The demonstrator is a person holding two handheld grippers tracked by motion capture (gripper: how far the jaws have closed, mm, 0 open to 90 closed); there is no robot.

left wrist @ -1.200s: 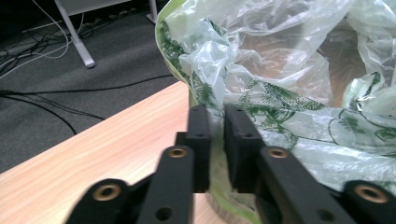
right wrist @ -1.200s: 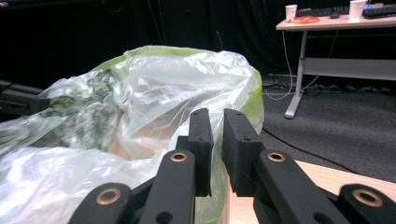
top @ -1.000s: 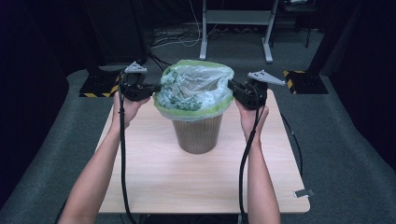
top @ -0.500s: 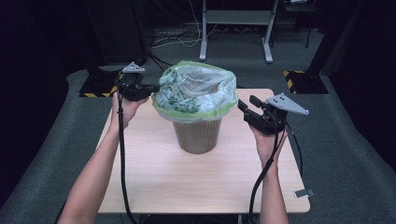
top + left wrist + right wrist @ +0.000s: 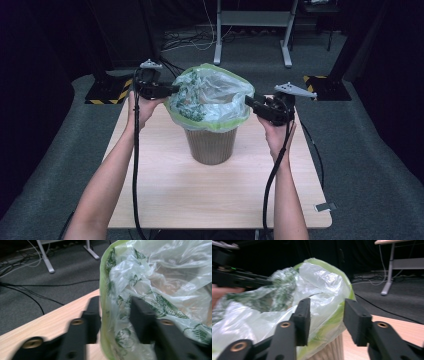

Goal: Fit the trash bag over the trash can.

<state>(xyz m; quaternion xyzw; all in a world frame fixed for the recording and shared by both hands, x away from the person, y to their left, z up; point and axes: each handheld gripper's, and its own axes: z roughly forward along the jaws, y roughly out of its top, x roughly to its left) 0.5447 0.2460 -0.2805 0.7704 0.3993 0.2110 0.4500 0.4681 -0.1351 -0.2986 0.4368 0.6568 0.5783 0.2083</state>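
On the wooden table, centrally, stands a ribbed bin lined with a green-edged plastic bag. At its nine o'clock, the left gripper has just been opening, the bag's rim between its parted jaws. At three o'clock, the right gripper has been closing, jaws apart, astride the rim.

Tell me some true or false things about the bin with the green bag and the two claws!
1. The ribbed brown round bin stands on the pale wooden table. True.
2. The see-through plastic bag with green leaf print lies flat on the floor. False: it lines the bin, folded over its rim.
3. The left claw has the bag's edge between its jaws. True.
4. The right claw is shut tight. False: its jaws stand apart, the bag's green edge between them.
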